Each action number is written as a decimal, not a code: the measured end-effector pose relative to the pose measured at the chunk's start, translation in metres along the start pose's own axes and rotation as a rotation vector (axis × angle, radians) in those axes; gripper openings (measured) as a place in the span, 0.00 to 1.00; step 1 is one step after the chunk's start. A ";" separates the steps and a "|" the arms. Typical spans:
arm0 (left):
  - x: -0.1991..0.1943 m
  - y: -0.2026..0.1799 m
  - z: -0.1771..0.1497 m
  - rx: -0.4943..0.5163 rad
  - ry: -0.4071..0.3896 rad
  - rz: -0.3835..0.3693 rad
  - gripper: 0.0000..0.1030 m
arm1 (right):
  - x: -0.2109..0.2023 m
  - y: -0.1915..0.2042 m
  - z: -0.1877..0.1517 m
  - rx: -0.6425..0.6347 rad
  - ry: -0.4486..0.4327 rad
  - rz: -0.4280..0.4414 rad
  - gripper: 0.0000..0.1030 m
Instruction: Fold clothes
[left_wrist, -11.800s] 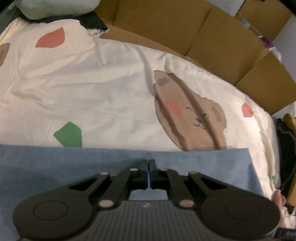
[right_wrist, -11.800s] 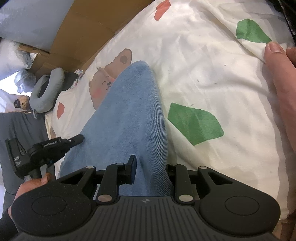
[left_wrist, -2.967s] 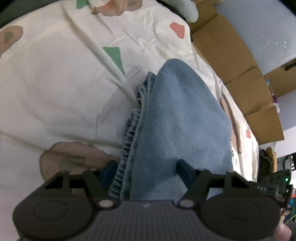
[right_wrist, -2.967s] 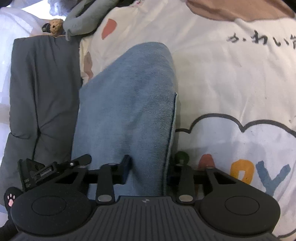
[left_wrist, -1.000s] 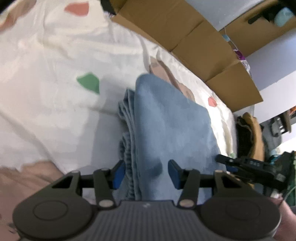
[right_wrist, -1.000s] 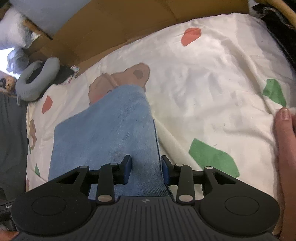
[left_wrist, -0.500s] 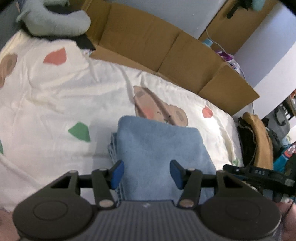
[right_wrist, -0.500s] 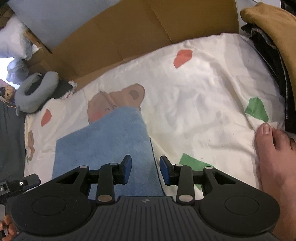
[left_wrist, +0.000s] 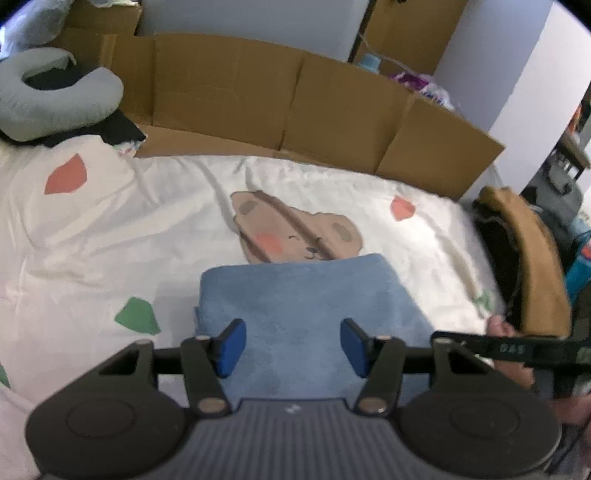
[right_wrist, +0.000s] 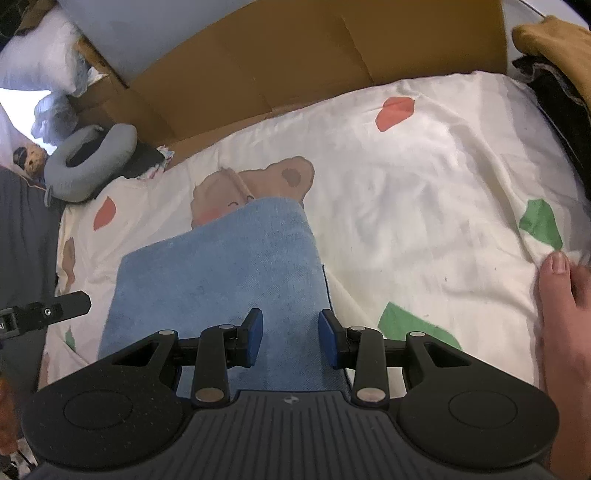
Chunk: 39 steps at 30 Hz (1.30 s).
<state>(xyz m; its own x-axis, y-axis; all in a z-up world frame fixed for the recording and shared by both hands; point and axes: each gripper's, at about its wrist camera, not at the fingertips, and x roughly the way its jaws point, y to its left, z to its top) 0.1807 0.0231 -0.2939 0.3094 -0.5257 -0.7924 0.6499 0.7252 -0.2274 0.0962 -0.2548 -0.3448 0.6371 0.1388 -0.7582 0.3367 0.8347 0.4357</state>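
Folded blue towel (left_wrist: 306, 295) is lying flat on the bear-print bedsheet (left_wrist: 110, 236), its far edge overlapping the printed bear (left_wrist: 291, 236). In the right wrist view the same towel (right_wrist: 221, 266) is showing one clean folded side edge to the right; a stack of layers is peeking out at the left edge in the left wrist view.

Left gripper (left_wrist: 293, 347) is hovering above the near end of the towel, jaws apart; they have just been closing somewhat, with nothing clamped between the pads, only cloth lying below them. Right gripper (right_wrist: 291, 339) is likewise standing over the towel's near right corner, jaws parted and not pinching cloth as far as I can judge.

Judgement: the fold is looking finished and both tools are releasing. To do this well, both should be lifting straight up and clear so no pad drags the top layer; the offset left layers may be needing a light press or nudge to square the stack.

Count:
- blue towel: one
- grippers: two
- person's hand (right_wrist: 561, 314) resting on the sheet at right: one
- grey neck pillow (left_wrist: 55, 99): one
- flattened cardboard wall (left_wrist: 295, 107) behind the bed: one run of panels
- brown and dark garments (left_wrist: 524, 258) heaped at the bed's right edge: number I cannot tell
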 end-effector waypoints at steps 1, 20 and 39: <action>0.005 0.001 0.000 -0.008 0.011 -0.009 0.44 | 0.003 -0.001 0.002 0.001 0.001 0.006 0.34; 0.036 0.015 -0.029 -0.020 0.092 0.058 0.25 | 0.062 0.016 0.048 -0.176 0.098 -0.005 0.22; 0.060 0.029 0.006 -0.048 -0.058 0.069 0.21 | 0.086 0.041 0.070 -0.363 0.047 -0.033 0.23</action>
<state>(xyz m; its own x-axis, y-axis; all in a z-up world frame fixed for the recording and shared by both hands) 0.2222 0.0100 -0.3453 0.3925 -0.4975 -0.7736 0.5918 0.7804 -0.2017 0.2137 -0.2465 -0.3584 0.5943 0.1261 -0.7943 0.0831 0.9727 0.2165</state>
